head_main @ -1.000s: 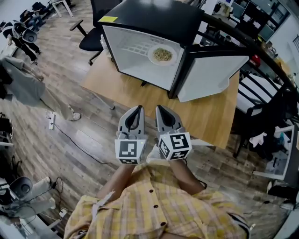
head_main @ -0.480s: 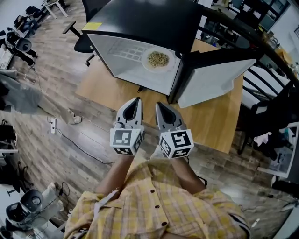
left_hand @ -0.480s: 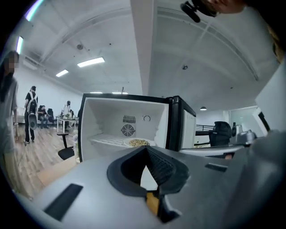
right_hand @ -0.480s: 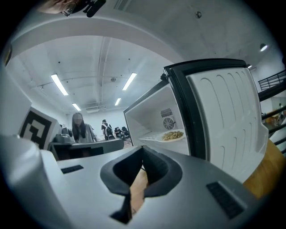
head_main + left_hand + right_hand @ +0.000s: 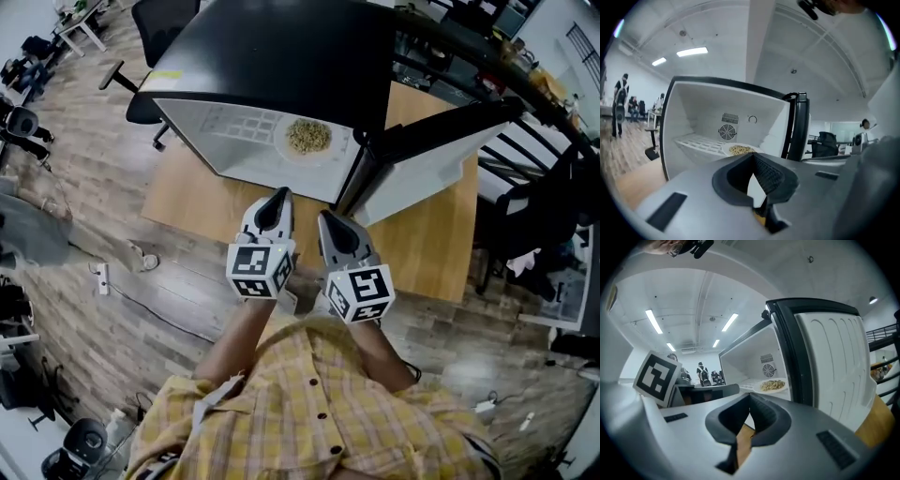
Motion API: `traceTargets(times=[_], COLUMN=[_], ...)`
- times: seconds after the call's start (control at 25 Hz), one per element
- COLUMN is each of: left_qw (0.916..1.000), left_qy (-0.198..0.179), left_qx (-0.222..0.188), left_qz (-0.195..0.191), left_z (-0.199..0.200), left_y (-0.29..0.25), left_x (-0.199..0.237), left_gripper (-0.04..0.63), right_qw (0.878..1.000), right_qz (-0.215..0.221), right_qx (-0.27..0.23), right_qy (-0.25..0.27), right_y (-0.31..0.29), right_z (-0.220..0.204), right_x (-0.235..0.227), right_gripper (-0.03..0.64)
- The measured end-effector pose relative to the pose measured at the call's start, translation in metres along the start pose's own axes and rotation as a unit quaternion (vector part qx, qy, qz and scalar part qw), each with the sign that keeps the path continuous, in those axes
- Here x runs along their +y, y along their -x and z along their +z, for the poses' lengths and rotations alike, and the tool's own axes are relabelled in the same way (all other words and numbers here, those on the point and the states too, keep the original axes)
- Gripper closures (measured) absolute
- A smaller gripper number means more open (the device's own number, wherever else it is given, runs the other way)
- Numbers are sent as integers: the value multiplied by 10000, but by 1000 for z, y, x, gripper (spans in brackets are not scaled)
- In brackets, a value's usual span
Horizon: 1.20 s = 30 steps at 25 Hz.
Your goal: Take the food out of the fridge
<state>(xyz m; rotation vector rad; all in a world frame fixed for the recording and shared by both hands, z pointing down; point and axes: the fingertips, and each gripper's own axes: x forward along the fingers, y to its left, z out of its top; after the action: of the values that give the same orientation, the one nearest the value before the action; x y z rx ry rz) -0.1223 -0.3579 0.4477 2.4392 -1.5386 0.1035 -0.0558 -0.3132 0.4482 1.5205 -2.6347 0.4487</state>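
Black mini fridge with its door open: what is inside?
A round white plate of brownish food sits on the white grid shelf, with a round fan vent behind it. In its own view, the left hand-held gripper covers the space under the shelf.

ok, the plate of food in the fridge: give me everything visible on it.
Round white plate lying flat on the white grid shelf inside the open black-cased fridge, at the shelf's right end, on the hinge side of the door. It holds a low heap of tan, grainy food. Only the shelf touches it. Material unclear.
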Motion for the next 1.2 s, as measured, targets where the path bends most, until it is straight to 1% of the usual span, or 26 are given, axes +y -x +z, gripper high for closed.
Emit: traceTargets(times=[0.08, 0.16, 0.2, 0.28, 0.32, 0.44, 0.48, 0.52, 0.6, 0.64, 0.72, 0.76, 0.8, 0.84, 0.92, 0.96, 1.04, 1.08, 1.16, 1.2], left_qw=[9995, 9975, 9962, 9950, 9937, 9843, 9791, 9704, 9445, 9324, 9113, 8965, 8806, 8690, 8587, 8510, 8324, 8269, 8198, 8146], left_qy=[265, 645, 819, 959, 1087, 1697, 1959, 2327, 3199, 3537, 4040, 4344, 4646, 4850, 5026, 5155, 5451, 5537, 5650, 5731], left_qx=[26, 71, 95, 134, 180, 333, 354, 375, 392, 362, 286, 290, 318, 355, 418, 432, 411, 387, 363, 369], left_qz=[-139, -273, -297, -225, -213, -340, -418, -519, -643, -652, -736, -815, -881, -912, -909, -909, -911, -904, -857, -816], left_z=[1, 0, -1, -2, -4, -10, -11, -13, -17, -17, -15, -15, -17, -20, -25, -27, -29, -28, -28, -30], left_y=[-13, -23, -26, -29, -31, -41, -44, -47, -53, -54, -56, -59, -62, -65, -68, -71, -76, -78, -78, -79], left_x=[5, 11, 14, 20, 21, 25, 26, 27, 31, 34, 34, 33, 32, 32, 30, 29, 28, 28, 31, 32], left_gripper=[589, 589, 589, 589, 589, 589, 589, 588, 586, 586, 586, 579, 547, 526, 523, 517, 507, 502, 502, 502], right_qw=[9999, 9998, 9998, 9996, 9995, 9993, 9992, 9991, 9990, 9989, 9988, 9988, 9987, 9986, 9985, 9984, 9982, 9982, 9980, 9979], right_qz=[-91, -170, -206, -272, -305, -387, -402, -415, -444, -457, -481, -491, -502, -515, -545, -557, -585, -599, -629, -646], right_qx=[-23, -14, -3, 10, 8, 5, 13, 24, 58, 77, 90, 84, 79, 82, 98, 99, 94, 93, 79, 60], right_qy=[39, 44, 46, 36, 27, 10, 5, 0, -15, -20, 3, 11, 4, -10, -20, -13, -8, -16, -52, -74], right_y=[-8, -13, -14, -16, -16, -21, -22, -24, -24, -24, -22, -23, -23, -23, -21, -21, -20, -19, -17, -16], right_z=[5, 7, 6, 6, 6, 7, 7, 6, 3, 2, 3, 3, 4, 3, 2, 3, 4, 4, 3, 3], right_x=[-2, -4, -6, -9, -11, -16, -16, -16, -17, -17, -18, -19, -20, -21, -23, -24, -27, -27, -27, -27], right_gripper=[609, 609, 609, 609, 609, 609, 609, 609, 609, 609, 609, 609, 609, 609, 609, 609, 609, 609, 609, 609])
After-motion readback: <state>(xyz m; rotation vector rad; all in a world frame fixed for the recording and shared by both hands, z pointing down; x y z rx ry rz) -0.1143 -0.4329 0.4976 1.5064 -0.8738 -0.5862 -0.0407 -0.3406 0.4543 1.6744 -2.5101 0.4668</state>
